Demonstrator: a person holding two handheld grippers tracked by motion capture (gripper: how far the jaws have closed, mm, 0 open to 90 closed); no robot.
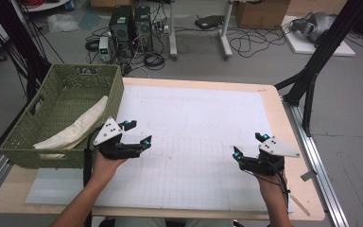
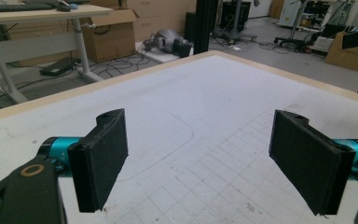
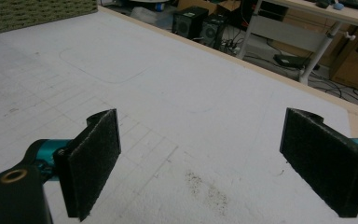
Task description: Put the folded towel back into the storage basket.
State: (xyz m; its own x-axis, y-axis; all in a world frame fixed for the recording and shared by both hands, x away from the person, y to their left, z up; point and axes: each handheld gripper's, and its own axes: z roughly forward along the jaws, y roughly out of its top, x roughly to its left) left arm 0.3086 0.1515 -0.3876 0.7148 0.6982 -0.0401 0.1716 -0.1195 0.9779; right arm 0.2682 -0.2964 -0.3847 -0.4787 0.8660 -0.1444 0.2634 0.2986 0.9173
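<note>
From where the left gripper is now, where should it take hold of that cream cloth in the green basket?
Grip the upper end of the cream cloth, where it leans on the green basket wall nearest the left gripper. That end rises close to the rim, so coming down from above over that wall looks easiest; the lower end lies deep inside. The fingers are already open.

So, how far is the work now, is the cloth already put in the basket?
Done: the cream cloth lies inside the green basket. In hand: nothing; the left gripper and right gripper are open above the white mat. Left: nothing loose lies on the mat.
</note>
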